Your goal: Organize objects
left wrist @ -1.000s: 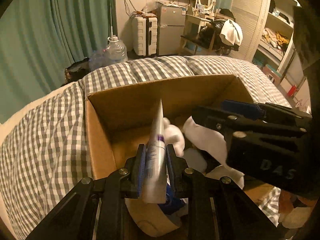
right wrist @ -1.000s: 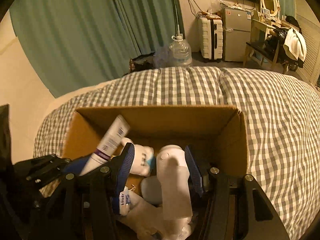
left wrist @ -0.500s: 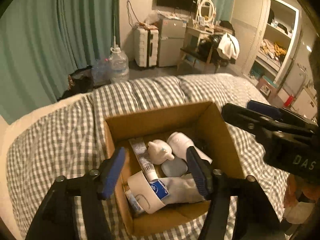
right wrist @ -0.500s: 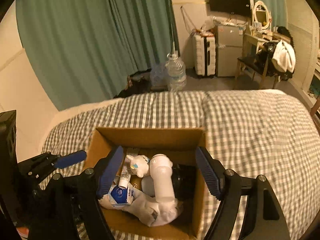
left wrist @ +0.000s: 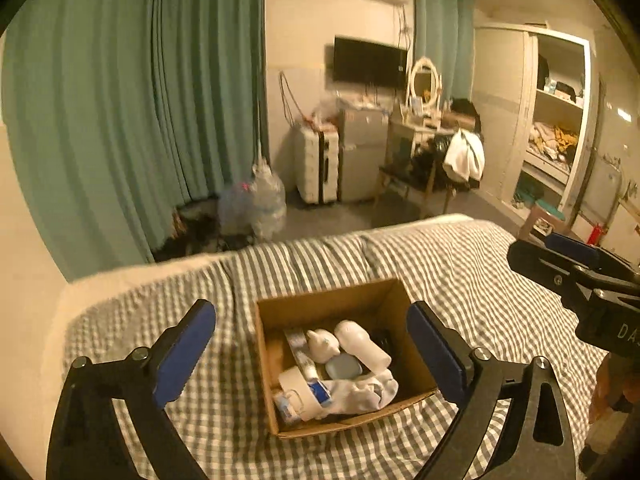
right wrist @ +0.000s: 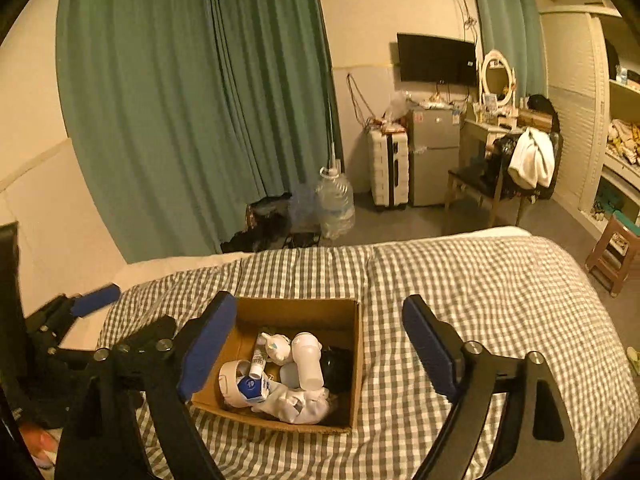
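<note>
Left gripper: fingers spread wide, having just been opening, nothing gripped. Right gripper: fingers likewise well apart, having just been opening, nothing gripped. Beyond and below both pairs of fingertips, framed between them, sat the cardboard box on the checked bedcover. Inside the box lay a tube, a small white figurine, a white bottle tipped on its side, a grey-blue oval piece, a roll of tape and a white cloth. Farther off hung the green curtain.
</note>
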The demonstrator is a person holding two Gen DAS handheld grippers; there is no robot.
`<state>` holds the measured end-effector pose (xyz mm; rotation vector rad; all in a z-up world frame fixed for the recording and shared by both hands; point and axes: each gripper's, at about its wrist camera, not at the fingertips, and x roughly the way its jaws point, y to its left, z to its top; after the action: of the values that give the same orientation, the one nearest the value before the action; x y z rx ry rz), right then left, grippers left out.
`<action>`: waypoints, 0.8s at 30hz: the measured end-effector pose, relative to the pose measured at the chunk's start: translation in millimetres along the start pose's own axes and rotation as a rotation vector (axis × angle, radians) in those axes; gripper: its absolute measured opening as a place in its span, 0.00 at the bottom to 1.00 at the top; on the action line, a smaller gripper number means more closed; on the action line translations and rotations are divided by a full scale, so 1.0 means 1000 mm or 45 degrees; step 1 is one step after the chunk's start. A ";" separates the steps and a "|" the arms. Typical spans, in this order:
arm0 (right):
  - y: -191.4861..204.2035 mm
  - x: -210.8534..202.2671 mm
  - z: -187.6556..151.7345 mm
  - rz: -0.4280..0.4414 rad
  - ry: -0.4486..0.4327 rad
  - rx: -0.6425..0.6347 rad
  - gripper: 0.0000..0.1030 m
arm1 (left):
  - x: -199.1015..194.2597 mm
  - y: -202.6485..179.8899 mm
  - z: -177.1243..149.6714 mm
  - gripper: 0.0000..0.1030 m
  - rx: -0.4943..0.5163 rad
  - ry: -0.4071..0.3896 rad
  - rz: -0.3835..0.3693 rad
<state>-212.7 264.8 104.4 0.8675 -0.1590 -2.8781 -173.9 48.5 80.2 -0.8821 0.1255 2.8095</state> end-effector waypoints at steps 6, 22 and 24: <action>0.004 -0.045 -0.002 -0.021 -0.078 -0.012 0.92 | -0.052 -0.002 -0.002 0.99 0.030 -0.103 0.033; 0.022 -0.115 -0.058 -0.080 -0.319 -0.177 0.99 | -0.093 -0.017 -0.076 1.00 -0.001 -0.335 0.177; 0.018 -0.113 -0.068 -0.081 -0.321 -0.173 0.99 | -0.090 -0.016 -0.086 1.00 -0.024 -0.341 0.176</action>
<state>-80.2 260.8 112.1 0.4942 0.0403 -3.0057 -50.4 37.6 61.0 -0.5106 0.1255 3.0298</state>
